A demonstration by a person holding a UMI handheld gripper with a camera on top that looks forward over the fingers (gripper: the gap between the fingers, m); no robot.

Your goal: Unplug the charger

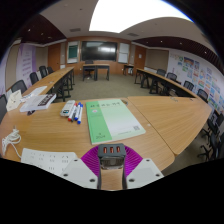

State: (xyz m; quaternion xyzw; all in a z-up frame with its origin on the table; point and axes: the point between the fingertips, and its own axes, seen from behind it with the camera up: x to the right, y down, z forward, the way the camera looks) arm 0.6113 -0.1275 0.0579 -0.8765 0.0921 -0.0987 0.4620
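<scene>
Here, the gripper appears closed on the charger, a small dark block with reddish marks on its upper face. The block sits between the two purple pads, which seem to press on it from either side with no gap visible.

No socket, power strip or cord can be made out around the block, so it is unclear whether it is still plugged in. The grasp itself appears complete. What probably remains is the pull free, or, if the block is already out, setting it down.

Just ahead of the fingers lies a green sheet flat on the wooden table. White papers lie near the fingers to the left. A cluster of markers lies beyond those papers, left of the green sheet. Farther left is a white cable (its ends cannot be traced).

Well beyond are rows of tables with chairs and a dark board on the far wall.
</scene>
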